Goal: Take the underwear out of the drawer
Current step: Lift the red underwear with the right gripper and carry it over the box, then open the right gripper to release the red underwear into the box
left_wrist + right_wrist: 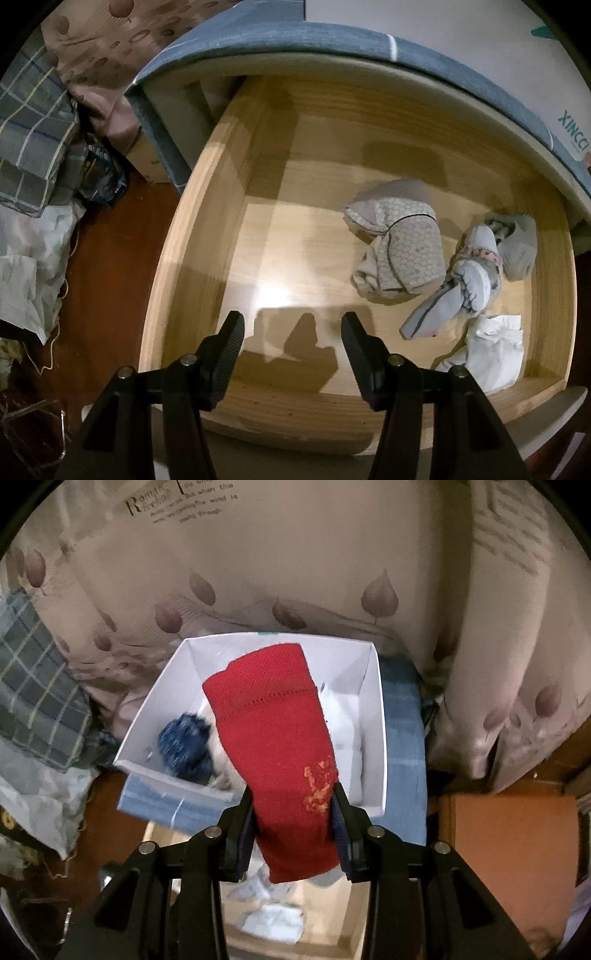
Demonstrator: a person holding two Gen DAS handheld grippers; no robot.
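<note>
Underwear, a red folded pair (pixel 273 746), is clamped in the right gripper (pixel 293 812), jaws closed about a quarter way, pads pinching it near its lower end w/ the embroidered patch right by the right pad. The rest of the cloth sticks out ahead of the jaws and hangs over a white box (pixel 373 716) that sits just beyond the fingertips. Inside the box, left of the red cloth, there's a dark blue bundle (pixel 184 746), plus something pale behind the cloth, can't say what.

Left gripper (pixel 291 328) is gaping wide, nothing between the jaws, pointing steeply down into the wooden drawer (pixel 192 236). Ahead and to the right of its jaws lie a grey patterned pair (pixel 402 251), a twisted light-grey piece (pixel 461 280) and a white one (pixel 495 347), all well apart from the fingers.

Step in hand looks like carrying the red pair to the box. To do it well, I'd say: keep the pinch firm till the free end is over the box's open middle, not its near wall, then lower so the cloth folds in rather than draping the rim. Aim right of the blue bundle, where there's room. Left side could line up on the grey patterned pair meanwhile, approx. centred between the jaws before closing.
</note>
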